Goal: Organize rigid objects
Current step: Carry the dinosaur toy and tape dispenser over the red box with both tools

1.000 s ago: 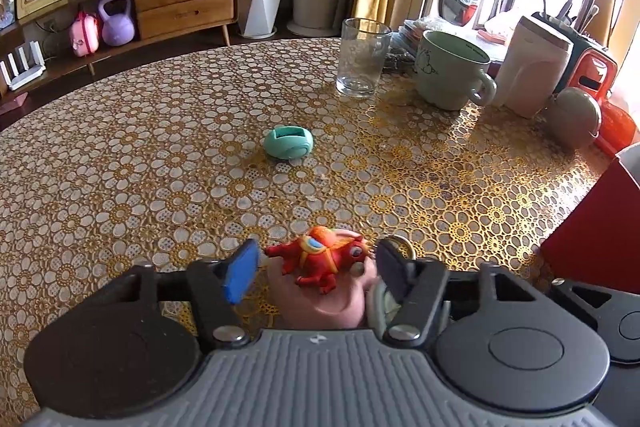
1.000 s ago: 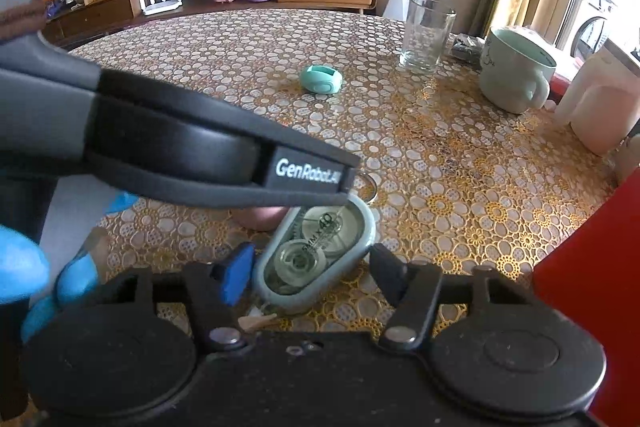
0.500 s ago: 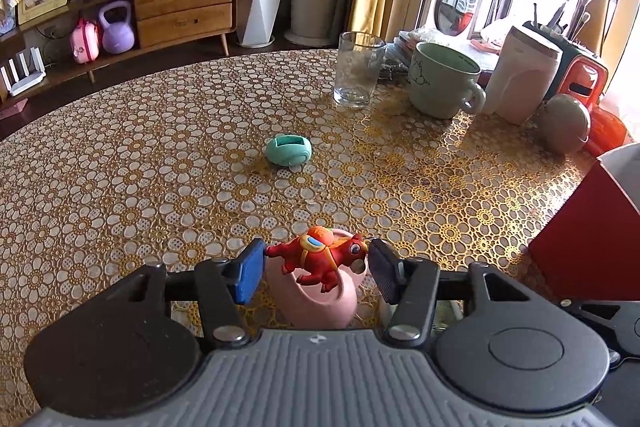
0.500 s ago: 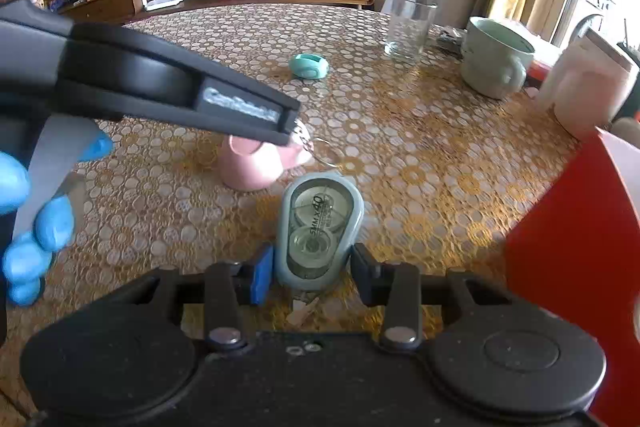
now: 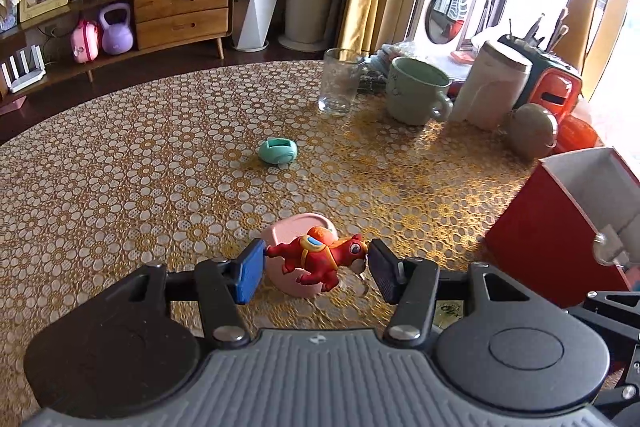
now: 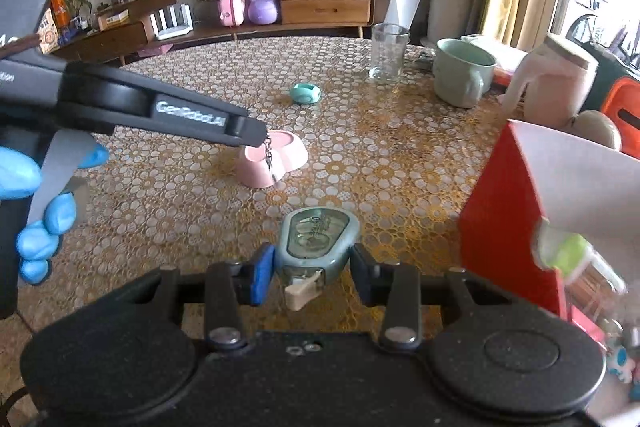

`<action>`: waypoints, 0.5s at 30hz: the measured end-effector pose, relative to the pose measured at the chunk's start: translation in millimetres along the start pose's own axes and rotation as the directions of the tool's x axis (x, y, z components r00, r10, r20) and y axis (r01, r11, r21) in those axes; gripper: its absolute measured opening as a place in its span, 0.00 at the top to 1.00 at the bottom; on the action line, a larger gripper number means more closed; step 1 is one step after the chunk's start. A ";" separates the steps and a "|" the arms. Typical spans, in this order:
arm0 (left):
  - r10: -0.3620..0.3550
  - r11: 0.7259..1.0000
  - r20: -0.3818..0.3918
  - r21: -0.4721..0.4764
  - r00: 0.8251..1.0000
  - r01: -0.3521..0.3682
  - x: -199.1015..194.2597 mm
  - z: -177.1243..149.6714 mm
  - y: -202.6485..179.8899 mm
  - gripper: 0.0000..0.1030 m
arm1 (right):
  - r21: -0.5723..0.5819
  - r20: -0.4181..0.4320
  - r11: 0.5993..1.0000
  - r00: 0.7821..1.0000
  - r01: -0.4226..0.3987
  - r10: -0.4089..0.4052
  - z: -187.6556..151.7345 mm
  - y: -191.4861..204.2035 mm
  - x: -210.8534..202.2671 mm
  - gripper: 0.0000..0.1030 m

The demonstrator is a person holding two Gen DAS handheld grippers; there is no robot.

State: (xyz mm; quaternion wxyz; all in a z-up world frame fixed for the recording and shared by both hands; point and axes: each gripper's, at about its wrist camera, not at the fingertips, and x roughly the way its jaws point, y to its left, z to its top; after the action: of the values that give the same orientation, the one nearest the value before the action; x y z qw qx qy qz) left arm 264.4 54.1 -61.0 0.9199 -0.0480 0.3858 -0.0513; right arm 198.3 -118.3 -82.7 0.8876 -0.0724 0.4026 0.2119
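A red toy horse (image 5: 320, 259) on a keychain hangs above the table, and my left gripper (image 5: 316, 267) is shut on it, one pad at its tail and one at its nose. Below it sits a pink dish (image 5: 292, 231). In the right wrist view my right gripper (image 6: 312, 267) is shut on a grey-green correction tape dispenser (image 6: 318, 237), held clear of the lace tablecloth. There my left gripper (image 6: 256, 129) reaches in from the left over the pink dish (image 6: 280, 155); only the toy's chain (image 6: 269, 157) shows below it.
An open red box (image 5: 560, 227) (image 6: 508, 203) stands at the right, with small items inside. A teal oval object (image 5: 277, 151) lies mid-table. A glass (image 5: 338, 81), a green mug (image 5: 416, 91) and a white jug (image 5: 496, 87) stand at the back right. A blue-gloved hand (image 6: 40, 195) holds the left gripper.
My right gripper shut on the tape dispenser and lifted it off the table. Both grippers rose and moved toward the red box, the left one carrying the horse up off the pink dish.
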 end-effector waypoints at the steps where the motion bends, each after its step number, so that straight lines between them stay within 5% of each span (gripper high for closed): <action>1: -0.005 1.000 0.003 0.002 1.000 0.004 -5.0 -0.5 -2.1 0.46 | 0.004 0.005 1.000 1.000 -0.005 0.005 -0.9 -1.1 -4.8 0.61; 15: -0.094 0.995 0.032 0.035 0.995 0.092 -81.6 0.3 -53.9 0.46 | 0.077 0.132 0.996 0.991 -0.041 0.030 -3.2 -40.5 -103.4 0.61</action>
State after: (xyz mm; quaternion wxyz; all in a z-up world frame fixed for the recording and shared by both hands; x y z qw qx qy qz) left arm 204.7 11.5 3.6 0.9236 -0.0512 0.3666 -0.0998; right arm 153.1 -188.6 -9.5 0.9102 -0.0158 0.3532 0.2157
